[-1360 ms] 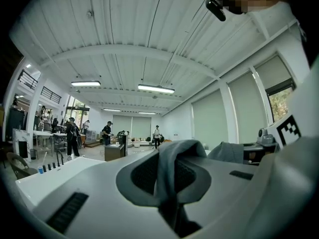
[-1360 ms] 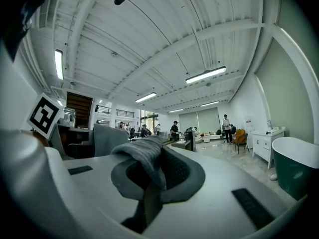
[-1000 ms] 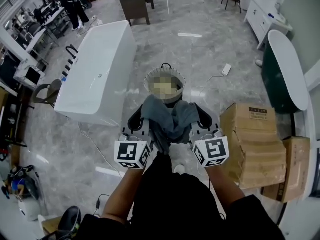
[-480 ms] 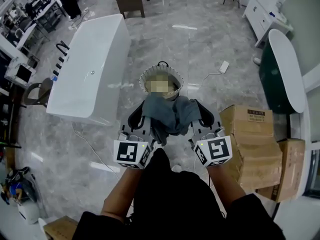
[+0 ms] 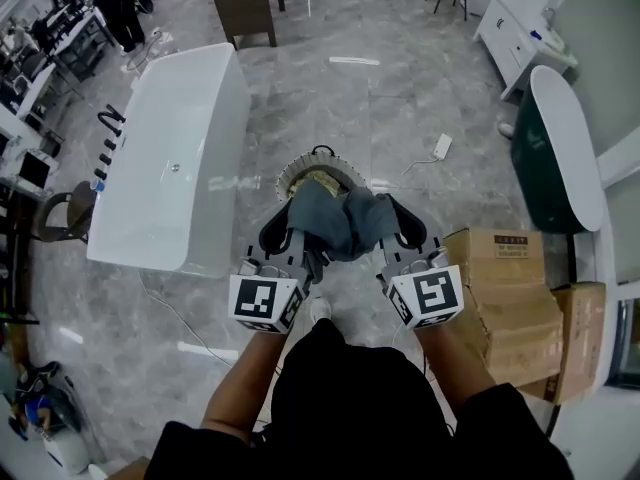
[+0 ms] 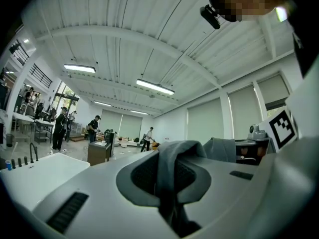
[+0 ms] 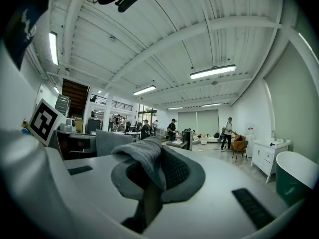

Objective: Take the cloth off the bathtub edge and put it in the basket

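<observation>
A grey cloth hangs bunched between my two grippers, held up in front of me. My left gripper is shut on its left part, and a fold of the cloth runs down between the jaws in the left gripper view. My right gripper is shut on the right part, where the cloth drapes over the jaw tips. The round basket stands on the floor just beyond the cloth, which hides its near rim. The white bathtub lies to the left.
Stacked cardboard boxes stand close on my right. A dark green bathtub sits at the far right, with a white cabinet behind it. A cable and power strip lie on the marble floor right of the basket. People stand at desks far left.
The basket and white bathtub have slid nearer and lower in the head view. The held cloth now overlaps the basket's near rim. Both grips are unchanged.
</observation>
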